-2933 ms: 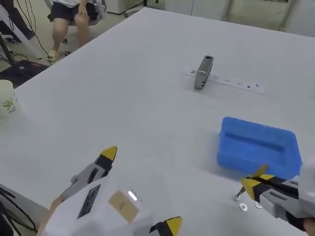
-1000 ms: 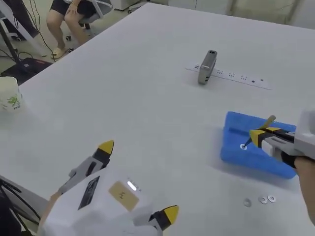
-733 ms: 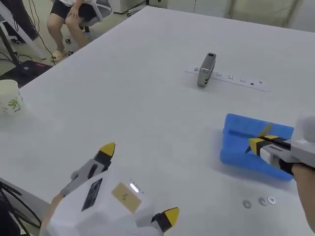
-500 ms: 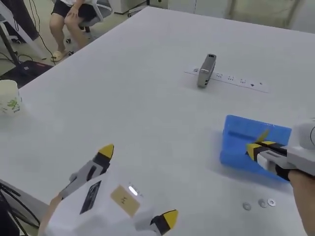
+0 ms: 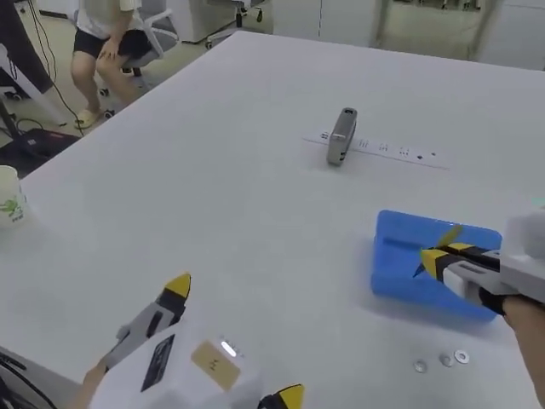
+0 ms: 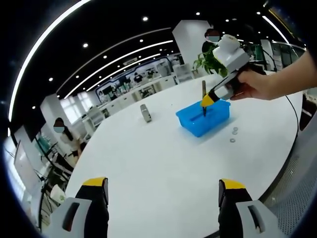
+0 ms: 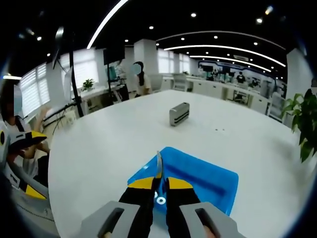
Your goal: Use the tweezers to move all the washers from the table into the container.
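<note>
1. Right gripper [image 5: 430, 257] is clamping down on the tweezers [image 7: 158, 163], tips hanging over the container [image 5: 409, 294]; can't tell if anything's pinched in them.
2. Left gripper [image 6: 162, 186] is idling at about 8 o'clock from the container, jaws spread wide, gripping nothing.
3. Three washers [image 5: 444, 361] are sitting in a short row on the counter [image 5: 255, 196] at the container's 6 o'clock, near it but not touching.
4. I'm guessing they're going to be tiny, light, stiff bits of metal lying flush on a smooth top, so slippery and liable to skate or flick away.
5. I'm thinking the best hold is across the band: one tip through the hole, one on the outer edge, squeezing gently.
</note>
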`<action>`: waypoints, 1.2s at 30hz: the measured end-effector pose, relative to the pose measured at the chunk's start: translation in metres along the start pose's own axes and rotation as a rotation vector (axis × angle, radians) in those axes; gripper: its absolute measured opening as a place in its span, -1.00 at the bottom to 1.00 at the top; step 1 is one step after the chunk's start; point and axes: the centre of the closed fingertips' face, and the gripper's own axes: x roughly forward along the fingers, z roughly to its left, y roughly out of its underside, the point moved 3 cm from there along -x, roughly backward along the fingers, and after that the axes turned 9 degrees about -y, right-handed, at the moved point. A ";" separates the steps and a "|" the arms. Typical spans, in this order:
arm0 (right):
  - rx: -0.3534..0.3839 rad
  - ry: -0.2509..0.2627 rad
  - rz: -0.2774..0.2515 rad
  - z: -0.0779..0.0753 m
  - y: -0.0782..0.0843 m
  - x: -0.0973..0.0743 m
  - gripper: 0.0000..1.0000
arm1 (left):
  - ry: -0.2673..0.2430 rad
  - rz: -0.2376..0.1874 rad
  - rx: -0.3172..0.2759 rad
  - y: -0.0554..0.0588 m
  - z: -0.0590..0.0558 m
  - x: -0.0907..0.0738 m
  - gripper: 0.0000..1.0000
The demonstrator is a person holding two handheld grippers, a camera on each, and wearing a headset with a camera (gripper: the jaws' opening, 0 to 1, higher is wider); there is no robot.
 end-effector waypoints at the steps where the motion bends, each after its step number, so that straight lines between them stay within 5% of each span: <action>1: -0.005 0.003 -0.014 0.002 -0.004 -0.006 -0.92 | -0.001 -0.001 0.003 0.000 0.000 0.000 0.89; 7: -0.011 -0.011 -0.048 0.020 -0.009 -0.033 -0.92 | -0.005 -0.011 0.002 -0.001 0.001 -0.001 0.87; 13: 0.017 0.003 -0.033 0.035 0.014 -0.047 -0.92 | -0.021 -0.018 -0.008 -0.002 0.004 -0.002 0.87; 23: 0.036 -0.017 0.065 0.044 0.055 -0.042 -0.92 | -0.026 -0.033 -0.021 -0.004 0.005 -0.002 0.87; 36: 0.029 -0.043 0.115 0.042 0.073 -0.036 -0.91 | -0.036 -0.029 -0.003 -0.003 0.005 -0.002 0.87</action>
